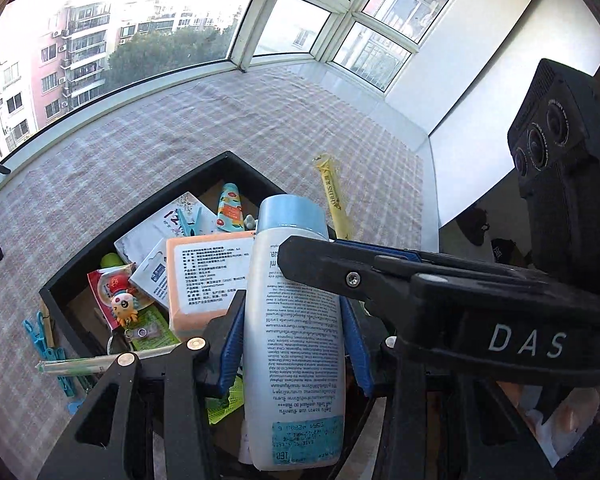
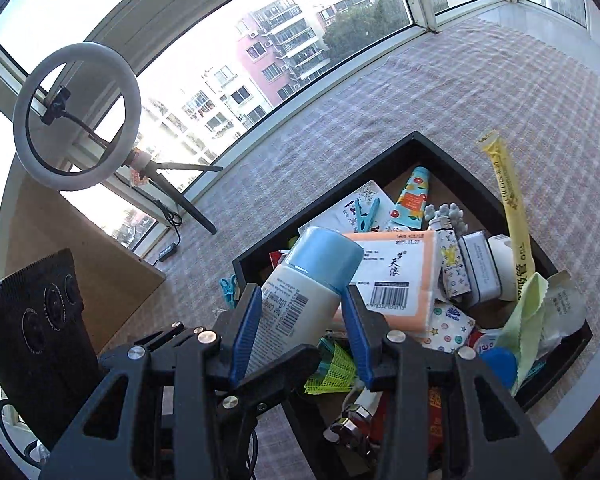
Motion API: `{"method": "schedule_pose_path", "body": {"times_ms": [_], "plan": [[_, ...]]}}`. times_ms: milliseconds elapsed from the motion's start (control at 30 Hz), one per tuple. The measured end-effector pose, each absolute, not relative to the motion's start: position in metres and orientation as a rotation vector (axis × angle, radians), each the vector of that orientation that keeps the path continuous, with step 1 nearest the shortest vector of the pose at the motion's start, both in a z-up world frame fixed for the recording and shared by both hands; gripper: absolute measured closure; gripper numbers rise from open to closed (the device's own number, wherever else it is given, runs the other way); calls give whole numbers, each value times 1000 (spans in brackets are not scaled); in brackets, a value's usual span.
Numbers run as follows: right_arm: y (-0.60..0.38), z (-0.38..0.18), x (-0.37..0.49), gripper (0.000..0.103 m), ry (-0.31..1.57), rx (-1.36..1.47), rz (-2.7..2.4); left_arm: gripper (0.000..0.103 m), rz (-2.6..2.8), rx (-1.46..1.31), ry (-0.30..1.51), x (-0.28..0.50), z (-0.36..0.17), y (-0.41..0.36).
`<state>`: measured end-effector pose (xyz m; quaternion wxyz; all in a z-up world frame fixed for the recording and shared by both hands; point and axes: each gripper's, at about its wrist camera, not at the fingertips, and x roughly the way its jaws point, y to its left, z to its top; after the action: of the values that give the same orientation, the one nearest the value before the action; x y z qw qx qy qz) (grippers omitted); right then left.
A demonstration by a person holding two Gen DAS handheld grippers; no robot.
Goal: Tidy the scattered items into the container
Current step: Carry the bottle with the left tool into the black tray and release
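A white bottle with a light blue cap (image 1: 294, 320) stands between the blue pads of my left gripper (image 1: 296, 320), which is shut on it above the black tray (image 1: 72, 268). My right gripper (image 2: 300, 332) is also closed on the same bottle (image 2: 300, 300), near its cap end; its finger (image 1: 340, 268) crosses the bottle in the left wrist view. The tray (image 2: 460, 176) holds an orange tissue pack (image 2: 396, 276), a floral tube (image 2: 412, 196), a blue clothespin (image 2: 366, 212) and several other items.
A yellow sachet stick (image 2: 512, 208) leans over the tray's right rim. Blue clothespins (image 1: 44, 340) and a wrapped straw (image 1: 84, 364) lie on the checked cloth left of the tray. A ring light on a tripod (image 2: 76, 116) stands by the window.
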<state>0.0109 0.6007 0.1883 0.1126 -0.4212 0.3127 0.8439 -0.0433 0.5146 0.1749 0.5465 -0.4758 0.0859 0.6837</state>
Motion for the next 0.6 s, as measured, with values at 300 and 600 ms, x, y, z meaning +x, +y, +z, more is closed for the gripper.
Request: {"method": "schedule_pose_path", "body": {"times_ms": [300,600], "plan": [[654,181,51,61,910,-1221,2353,58,1584,-1198,291,-14,158,556],[670,145,78,61,950,-1269,2249,59,1651,-1201,296,-27,158,522]]}}
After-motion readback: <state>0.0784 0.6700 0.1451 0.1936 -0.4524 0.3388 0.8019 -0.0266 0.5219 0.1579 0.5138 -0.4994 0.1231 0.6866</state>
